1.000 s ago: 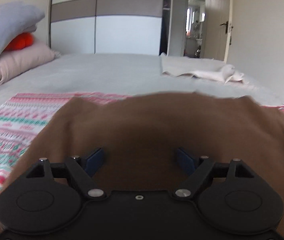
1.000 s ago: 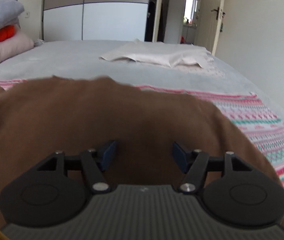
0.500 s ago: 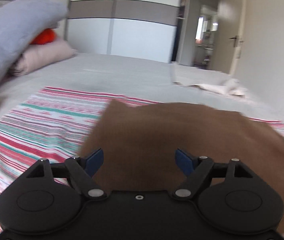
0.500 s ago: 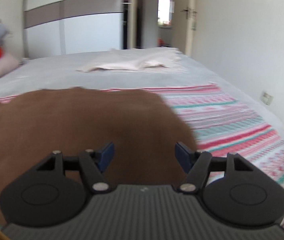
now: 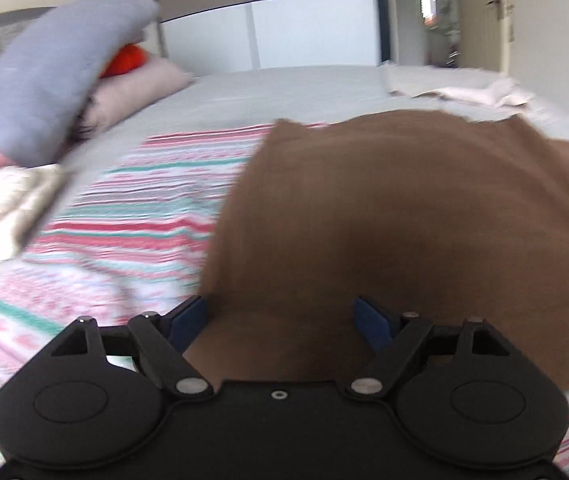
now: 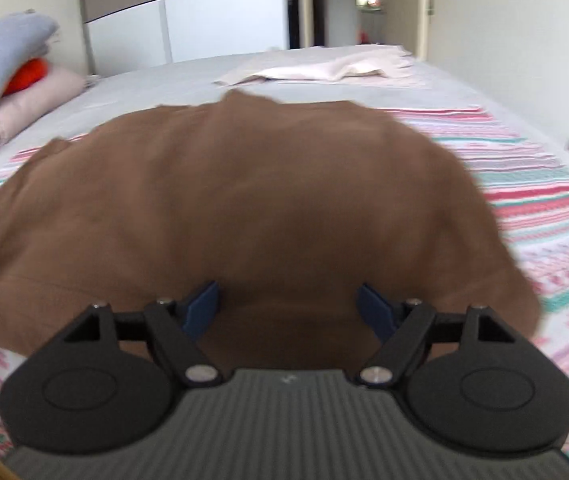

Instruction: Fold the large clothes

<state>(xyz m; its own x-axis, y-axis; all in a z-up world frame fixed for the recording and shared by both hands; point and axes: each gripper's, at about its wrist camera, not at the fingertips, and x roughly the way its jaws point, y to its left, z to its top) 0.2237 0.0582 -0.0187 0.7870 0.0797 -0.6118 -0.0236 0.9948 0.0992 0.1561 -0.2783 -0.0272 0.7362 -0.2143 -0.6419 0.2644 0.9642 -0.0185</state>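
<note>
On the bed (image 6: 172, 80), a brown garment (image 6: 244, 200) lay spread flat over a striped blanket (image 6: 532, 184), probably laid there so its edges could be reached for folding. Above its near edge the left gripper (image 5: 282, 316) hung with fingers (image 5: 372, 320) wide apart and nothing pinched, cloth only showing under the gap, while the right gripper (image 6: 288, 306) had its jaws opening, also clear of the fabric, likely readying for a fresh grasp. No container showed; pillows (image 5: 52, 92) and a pale cloth (image 6: 324, 68) lay well apart.
</note>
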